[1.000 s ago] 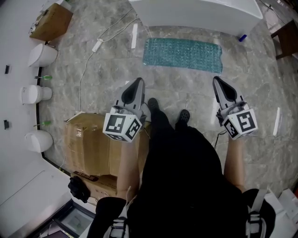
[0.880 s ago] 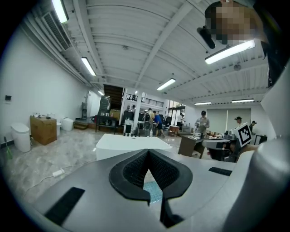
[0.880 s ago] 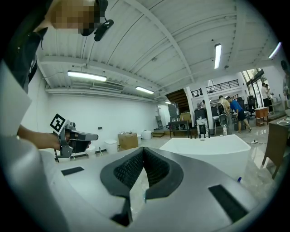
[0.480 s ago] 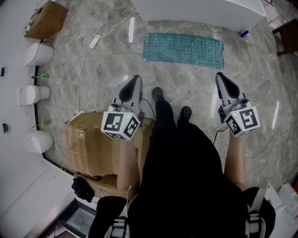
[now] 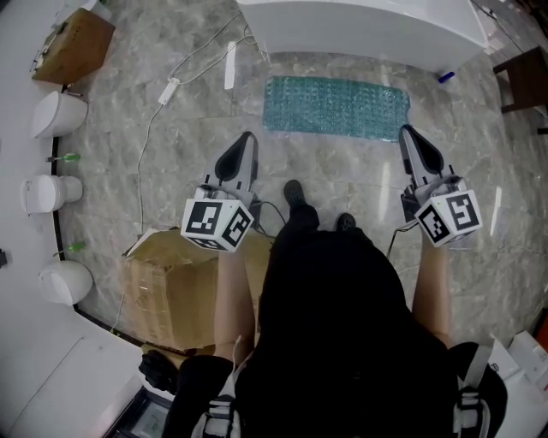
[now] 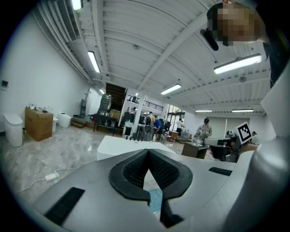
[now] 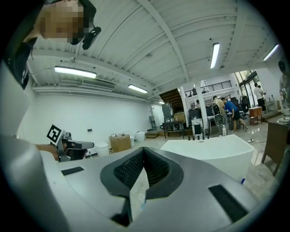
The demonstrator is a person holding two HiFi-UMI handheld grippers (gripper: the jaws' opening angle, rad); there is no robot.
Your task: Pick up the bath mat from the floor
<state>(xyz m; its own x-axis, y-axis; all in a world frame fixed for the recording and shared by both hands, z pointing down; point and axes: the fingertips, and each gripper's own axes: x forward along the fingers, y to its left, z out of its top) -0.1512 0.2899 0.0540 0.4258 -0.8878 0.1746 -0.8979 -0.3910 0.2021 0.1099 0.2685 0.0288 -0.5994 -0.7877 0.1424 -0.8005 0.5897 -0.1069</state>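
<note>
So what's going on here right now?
A person stands holding a claw in each hand. The left claw and right claw are both shut and empty, held above the floor. The teal mat lies flat ahead of them, beside the white tub, not yet picked up.

Grey marbled floor (image 5: 351, 162) in view, and flat on it lies the teal bath mat (image 5: 336, 109) just in front of the white tub (image 5: 360, 26), a white cable (image 5: 169, 89) trailing off left, a big cardboard box (image 5: 171, 287) nearer in, a small blue object (image 5: 445, 77) by the tub's corner.
</note>
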